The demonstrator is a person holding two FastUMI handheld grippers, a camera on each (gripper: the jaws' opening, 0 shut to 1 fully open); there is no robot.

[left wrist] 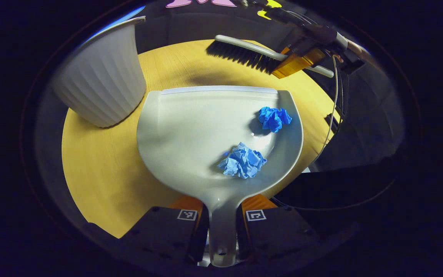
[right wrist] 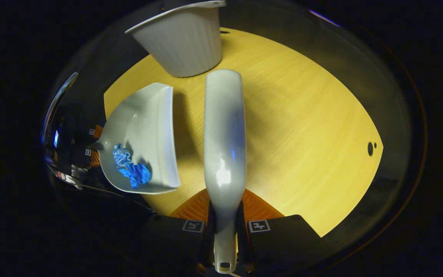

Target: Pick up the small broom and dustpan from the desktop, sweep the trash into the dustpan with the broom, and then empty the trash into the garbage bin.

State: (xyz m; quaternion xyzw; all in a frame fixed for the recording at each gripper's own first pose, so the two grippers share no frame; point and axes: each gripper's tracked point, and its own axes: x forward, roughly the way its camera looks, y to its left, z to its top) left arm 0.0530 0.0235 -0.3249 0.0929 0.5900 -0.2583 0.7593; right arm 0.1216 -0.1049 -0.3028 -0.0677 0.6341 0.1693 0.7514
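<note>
A: What was the largest thing in the scene?

B: A round wooden bench [left wrist: 102, 169], its top yellow under the light. Toward its far edge stood a white ribbed garbage bin [left wrist: 102, 77], upright, just beside the dustpan.

A: And the dustpan?

B: The pale dustpan [left wrist: 206, 130] sat over the bench with its flat lip pointing away. The left hand-held gripper [left wrist: 221, 227] was clamped on its handle, one finger pressing each side. In the right gripper view the dustpan [right wrist: 144, 130] appeared off to the left, lip facing the broom.

A: Where was the broom?

B: The small broom [right wrist: 223, 130] ran straight forward from the right hand-held gripper [right wrist: 224, 231], which was closed tight on its handle. In the left gripper view its dark bristles [left wrist: 240, 57] hung just beyond the dustpan's lip.

A: Any trash?

B: Two crumpled blue paper balls lay inside the dustpan: one [left wrist: 242, 161] near the middle, the other [left wrist: 274, 118] by the right wall, apart from each other.
</note>
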